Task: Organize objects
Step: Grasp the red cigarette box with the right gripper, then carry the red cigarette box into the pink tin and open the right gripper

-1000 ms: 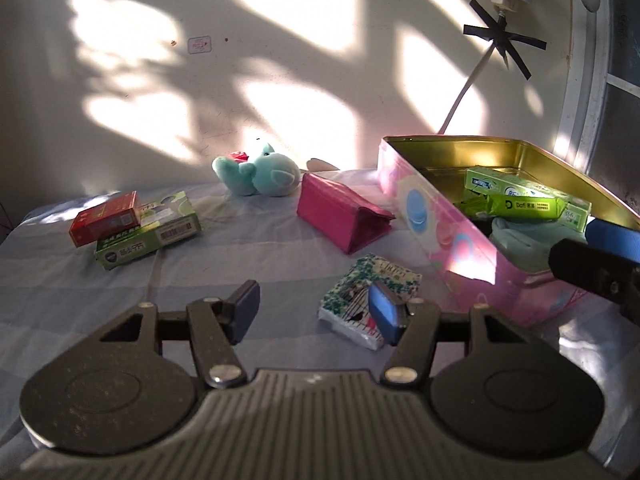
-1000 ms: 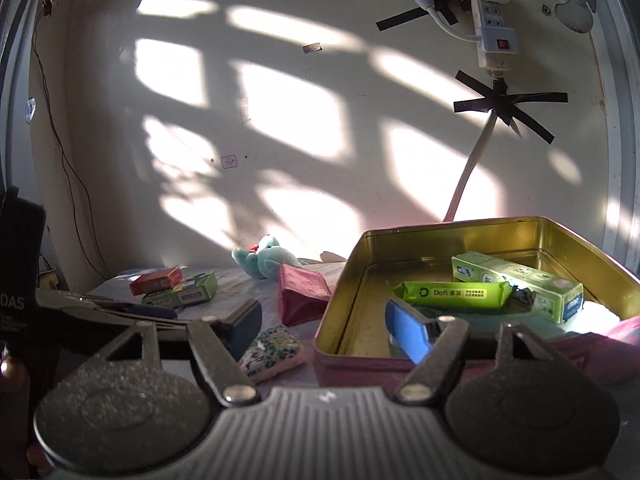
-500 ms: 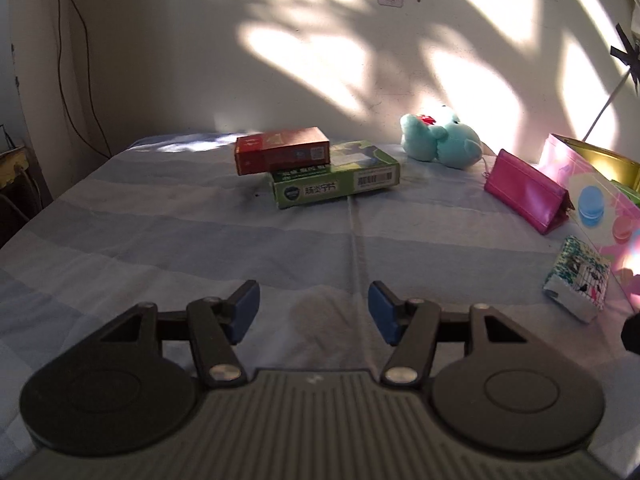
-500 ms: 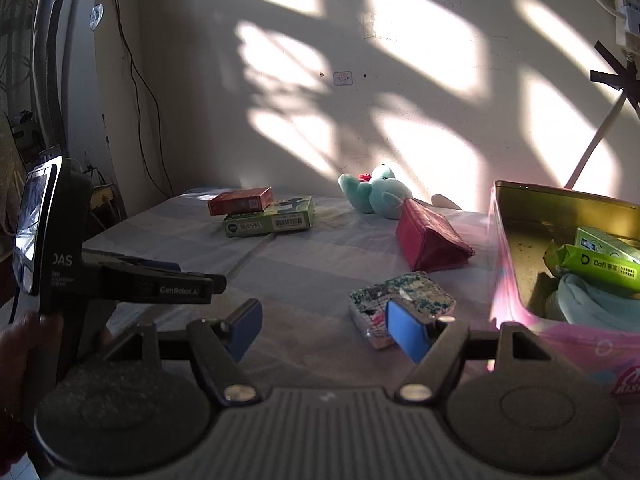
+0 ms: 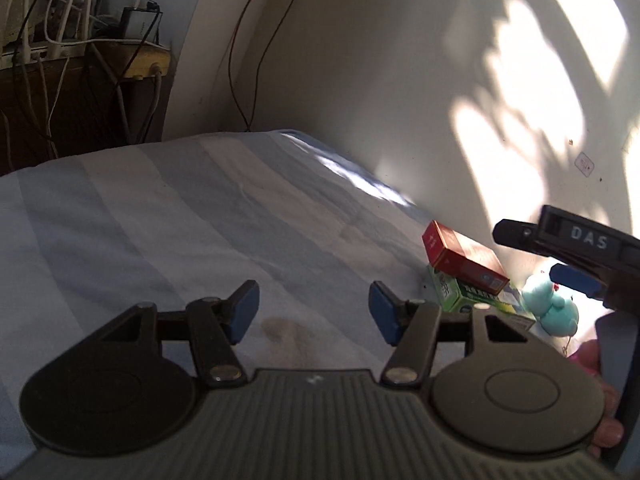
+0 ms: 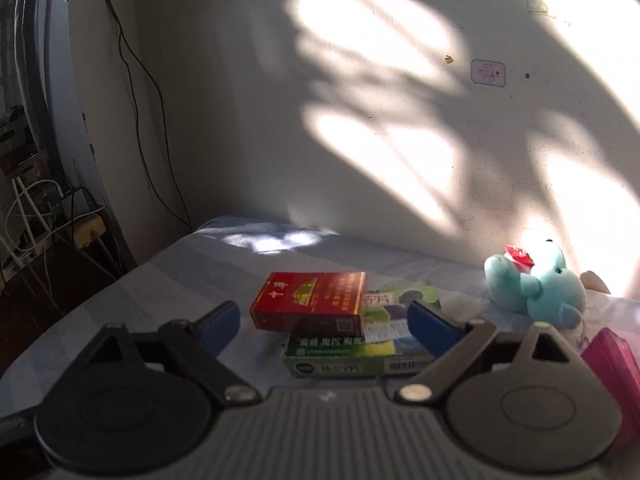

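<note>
Right claw just opened wide, empty, swung from tin to red box atop green box, lower centre. Left claw empty, part-open. Likely next pick.

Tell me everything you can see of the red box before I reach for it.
The red box is a small flat carton, cardboard by its look, with gold print on the lid and pale text on its front edge. It is closed and lies flat, askew on the longer green box, overhanging its left end. Both sit on the striped sheet near the wall. Nothing else touches it; the teal plush lies apart, to its right.
</note>
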`<state>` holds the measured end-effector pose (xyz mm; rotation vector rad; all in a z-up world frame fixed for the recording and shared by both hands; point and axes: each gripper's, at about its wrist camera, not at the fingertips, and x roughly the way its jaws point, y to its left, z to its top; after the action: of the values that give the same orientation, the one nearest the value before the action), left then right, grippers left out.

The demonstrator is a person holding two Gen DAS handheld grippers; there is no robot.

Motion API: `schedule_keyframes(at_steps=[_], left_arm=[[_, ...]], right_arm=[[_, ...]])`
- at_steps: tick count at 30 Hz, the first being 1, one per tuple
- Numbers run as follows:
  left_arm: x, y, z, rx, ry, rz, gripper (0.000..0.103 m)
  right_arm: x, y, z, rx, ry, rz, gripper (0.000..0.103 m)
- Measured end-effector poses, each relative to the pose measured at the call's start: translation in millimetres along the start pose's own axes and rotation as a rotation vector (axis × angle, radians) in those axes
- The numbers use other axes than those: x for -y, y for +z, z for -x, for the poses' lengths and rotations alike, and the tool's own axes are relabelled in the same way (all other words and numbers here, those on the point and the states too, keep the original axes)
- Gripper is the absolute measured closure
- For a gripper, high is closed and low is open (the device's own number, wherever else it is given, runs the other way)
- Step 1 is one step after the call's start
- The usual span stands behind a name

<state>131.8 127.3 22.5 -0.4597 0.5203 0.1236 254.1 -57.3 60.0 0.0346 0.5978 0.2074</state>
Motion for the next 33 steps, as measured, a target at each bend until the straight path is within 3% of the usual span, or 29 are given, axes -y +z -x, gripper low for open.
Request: schedule_keyframes(at_steps=[4, 7, 8, 9, 11, 15, 19, 24, 26, 28, 33], left_arm=[[-9.9, 3.0, 2.4, -0.004, -0.028, 0.071, 0.040], [-9.8, 3.7, -0.8, -0.020, -0.054, 0.083, 0.040], [-8.6, 3.4, -1.1, -0.023, -0.059, 0.081, 0.039], [-7.7, 2.7, -1.2, -0.025, -0.062, 0.076, 0.039], [-6.9, 2.2, -1.6, -0.027, -0.065, 0.071, 0.039], [-3.6, 0.4, -4.2, -0.038, -0.091, 0.043, 0.039], [16.3, -7.2, -7.2, -0.089, -0.213, -0.075, 0.036], [55.6, -32.6, -0.8, -0.169, -0.434, -0.301, 0.036], [70.3, -43.4, 7.2, -0.180, -0.487, -0.371, 0.036], [83.0, -52.6, 16.5, -0.214, -0.546, -0.397, 0.036], [111.2, -79.8, 55.4, -0.343, -0.708, -0.430, 0.036]], right_arm=[[-33.2, -1.7, -52.5, -0.059, -0.174, 0.062, 0.000], [-35.0, -12.0, -73.5, -0.103, -0.268, 0.078, 0.000], [-30.1, -14.9, -75.0, -0.107, -0.273, 0.061, 0.001], [-24.9, -17.5, -74.4, -0.113, -0.265, 0.041, 0.012], [-16.7, -22.9, -63.2, -0.101, -0.233, 0.031, 0.011], [-6.1, -46.8, -8.8, -0.065, -0.135, 0.077, 0.011], [17.7, -98.0, 68.4, -0.074, -0.062, 0.129, 0.011], [54.9, -164.7, 161.4, -0.106, -0.147, 0.097, 0.010], [68.9, -185.4, 190.6, -0.106, -0.204, 0.053, 0.010], [84.9, -200.8, 210.3, -0.105, -0.249, -0.025, 0.000], [118.3, -212.6, 236.1, -0.110, -0.190, -0.173, 0.000]])
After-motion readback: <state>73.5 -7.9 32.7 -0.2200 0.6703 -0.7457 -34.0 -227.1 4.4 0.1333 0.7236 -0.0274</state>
